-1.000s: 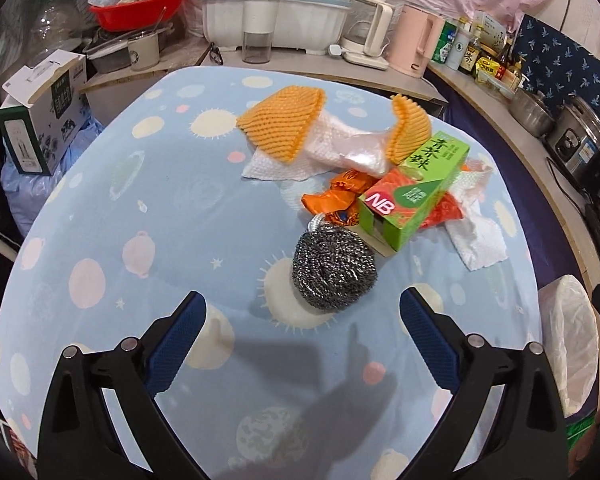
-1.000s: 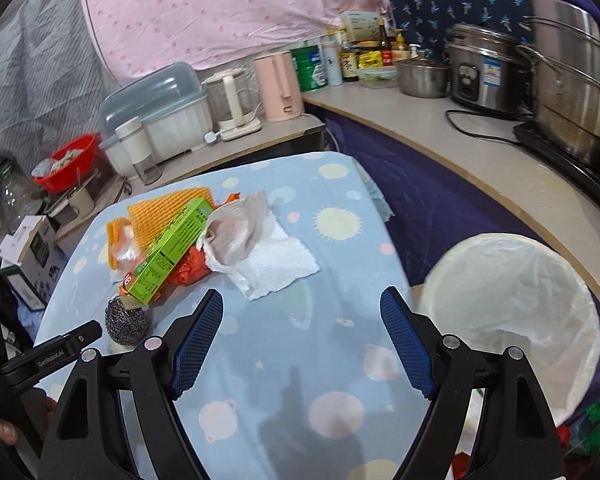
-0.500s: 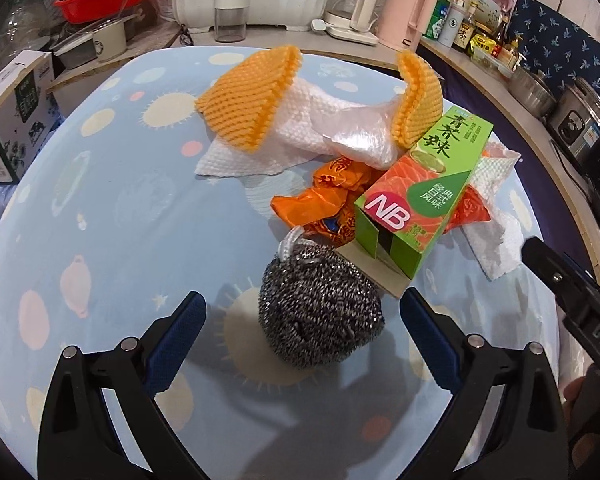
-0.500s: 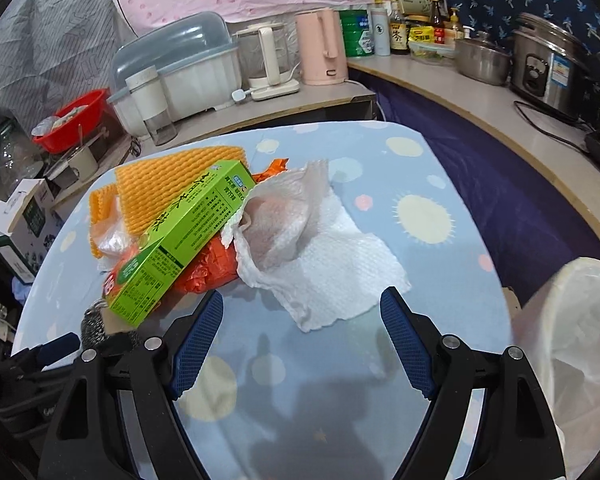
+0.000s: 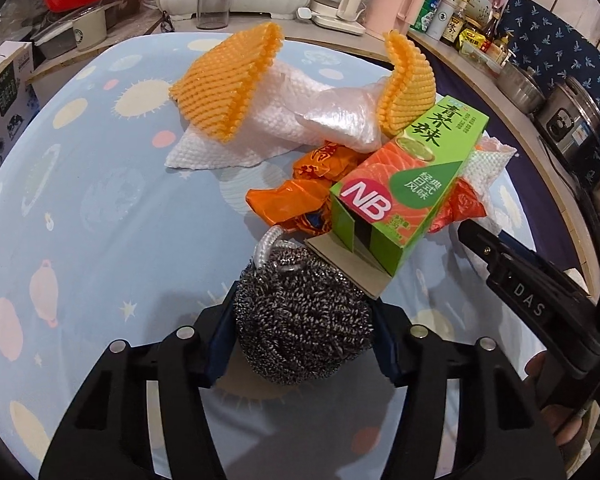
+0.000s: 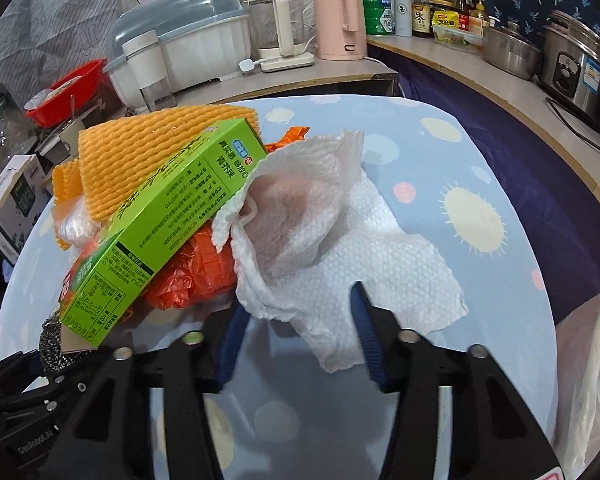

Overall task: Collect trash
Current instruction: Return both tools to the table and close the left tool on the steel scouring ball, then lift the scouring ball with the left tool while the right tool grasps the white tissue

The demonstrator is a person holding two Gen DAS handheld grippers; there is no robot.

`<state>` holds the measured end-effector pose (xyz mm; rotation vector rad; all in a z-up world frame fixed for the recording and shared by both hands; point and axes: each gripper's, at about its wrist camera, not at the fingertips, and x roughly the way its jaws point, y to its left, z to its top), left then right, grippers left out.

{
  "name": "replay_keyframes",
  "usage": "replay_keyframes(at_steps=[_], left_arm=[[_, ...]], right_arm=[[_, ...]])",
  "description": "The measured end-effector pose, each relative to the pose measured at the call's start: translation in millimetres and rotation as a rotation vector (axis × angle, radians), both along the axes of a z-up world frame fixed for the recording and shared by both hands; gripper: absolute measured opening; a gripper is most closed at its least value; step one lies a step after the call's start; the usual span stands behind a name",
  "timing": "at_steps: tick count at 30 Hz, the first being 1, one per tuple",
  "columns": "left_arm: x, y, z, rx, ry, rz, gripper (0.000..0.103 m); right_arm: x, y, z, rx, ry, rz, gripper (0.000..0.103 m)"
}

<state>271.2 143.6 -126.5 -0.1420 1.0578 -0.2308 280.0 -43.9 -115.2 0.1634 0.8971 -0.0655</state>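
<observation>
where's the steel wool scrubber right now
In the left wrist view the steel wool scrubber sits low and centre, between the left gripper's fingers, touching the green box's cardboard flap.

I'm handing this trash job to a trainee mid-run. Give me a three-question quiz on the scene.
1. True or false: the left gripper has its jaws around the steel scrubber.
2. What lies between the right gripper jaws? A) green box B) paper towel C) orange wrapper
3. Fill in: the green box rests on an orange ____.

Key: 1 true. 2 B, the paper towel; the jaws look not fully closed. 3 wrapper.
</observation>
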Motion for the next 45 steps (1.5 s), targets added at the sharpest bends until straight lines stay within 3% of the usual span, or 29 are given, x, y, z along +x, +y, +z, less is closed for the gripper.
replay_keyframes(at_steps=[3,8,26,45], left_arm=[[-4,1,3,0.0,-0.002,-0.005,0.053],[-18,1,10,0.006,-0.01,-0.011,0.053],[-101,-6,69,0.0,-0.105,-0.07,0.053],[-182,-126,121,-0.031,-0.193,-0.356,0.053]], right_arm=[[-8,-1,4,0.01,-0.003,0.0,0.018],[-28,-4,19,0.028,-0.029,-0.016,0.009],[-141,-53,106,0.092,-0.197,-0.129,0.009],[-272,-180,152,0.069,-0.33,-0.398,0.009]])
